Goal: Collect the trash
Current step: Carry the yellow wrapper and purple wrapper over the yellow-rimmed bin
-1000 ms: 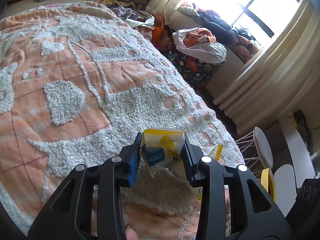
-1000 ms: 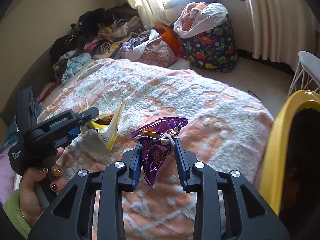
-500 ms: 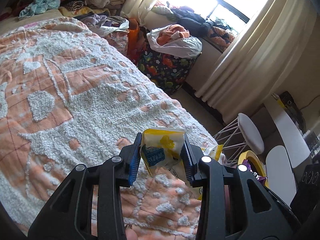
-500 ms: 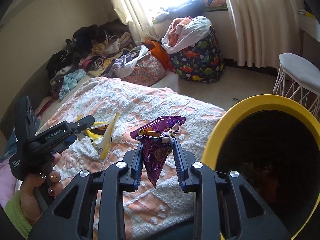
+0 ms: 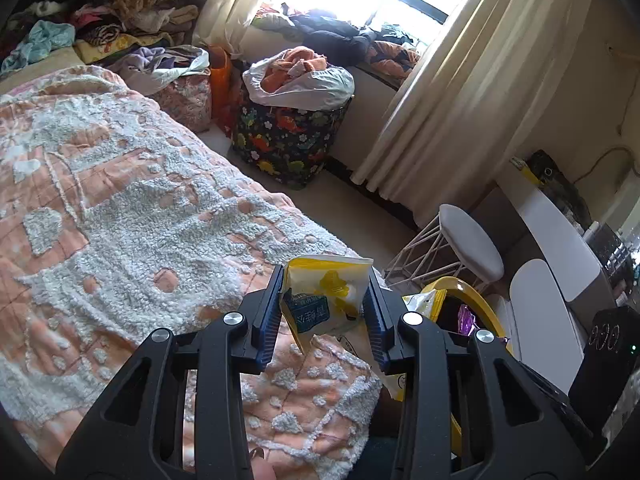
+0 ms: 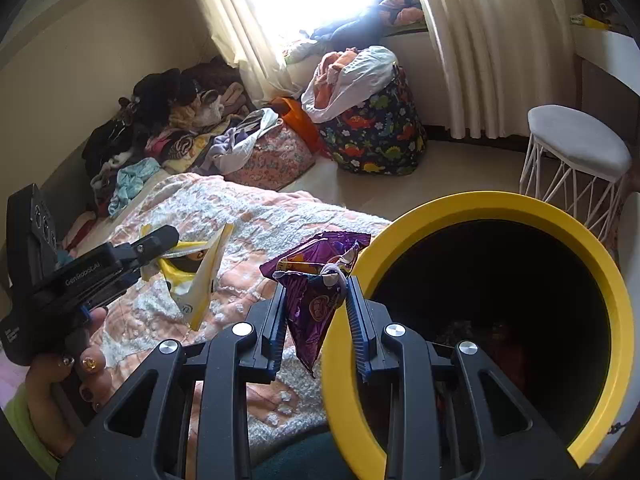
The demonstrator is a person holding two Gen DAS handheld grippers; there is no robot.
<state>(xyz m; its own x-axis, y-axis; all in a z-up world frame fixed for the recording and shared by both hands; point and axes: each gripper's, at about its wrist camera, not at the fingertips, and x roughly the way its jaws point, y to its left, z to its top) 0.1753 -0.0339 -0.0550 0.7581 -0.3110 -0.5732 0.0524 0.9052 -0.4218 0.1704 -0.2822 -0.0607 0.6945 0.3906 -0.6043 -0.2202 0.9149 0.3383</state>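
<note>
Left gripper [image 5: 325, 312]: jaws drawn close, clamped on a yellow-and-white snack wrapper [image 5: 326, 300], which hangs clear above the foot of the bed's peach-and-white tufted bedspread [image 5: 132, 216]. In the right wrist view this gripper [image 6: 160, 240] appears at left, carried by the person's left hand [image 6: 64, 380], the yellow wrapper [image 6: 196, 280] dangling from it over the bedspread [image 6: 248, 216].

Right gripper [image 6: 316, 312]: jaws nearly together, pinching a crumpled purple foil snack bag [image 6: 312, 300]. The bag hangs just beside the near left rim of a yellow-rimmed trash bin [image 6: 600, 276], overlapping that rim but not inside the dark opening.

Surroundings: the bin [image 5: 460, 284] stands off the bed's corner, near a white wire-legged stool [image 6: 576, 148]. A dinosaur-print laundry bag [image 6: 376, 132] sits on the floor below the curtained window.
</note>
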